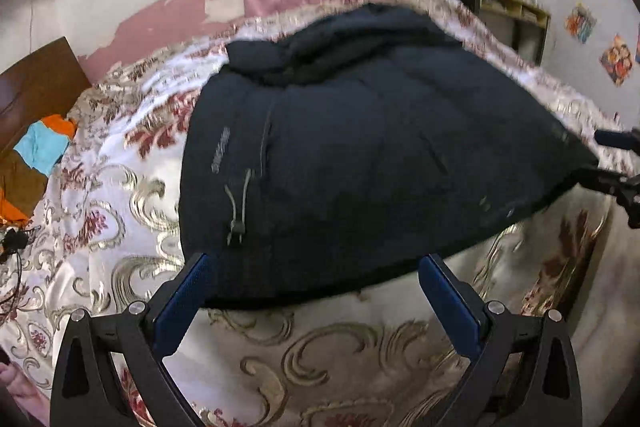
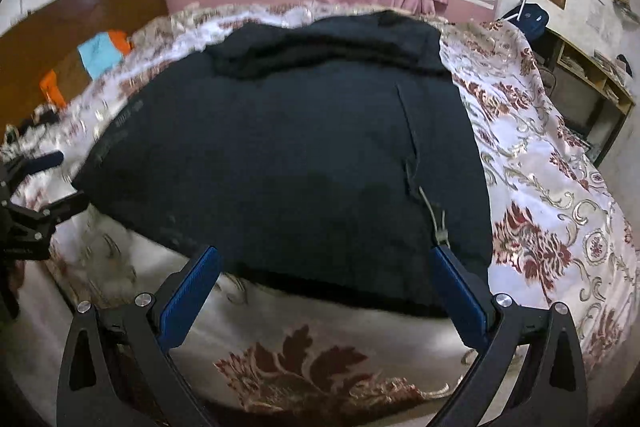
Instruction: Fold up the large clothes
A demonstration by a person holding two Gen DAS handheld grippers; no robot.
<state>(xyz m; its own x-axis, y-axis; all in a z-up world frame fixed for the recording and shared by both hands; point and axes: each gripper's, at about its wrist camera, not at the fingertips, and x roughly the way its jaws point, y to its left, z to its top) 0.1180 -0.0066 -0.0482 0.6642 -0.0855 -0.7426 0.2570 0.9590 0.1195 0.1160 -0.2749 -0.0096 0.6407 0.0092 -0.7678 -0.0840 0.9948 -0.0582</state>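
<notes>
The dark jacket (image 1: 360, 155) looked like matt, quilted cloth. The bedspread (image 1: 120, 195) was glossy, satin-like fabric. The headboard (image 2: 80, 23) was smooth brown wood.

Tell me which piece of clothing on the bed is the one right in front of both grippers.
The dark navy jacket, spread across the floral bedspread directly ahead of both open grippers. The orange-and-blue garment lies far off by the headboard.

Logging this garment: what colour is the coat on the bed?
Very dark navy, nearly black coat; clearest in the right wrist view.
</notes>
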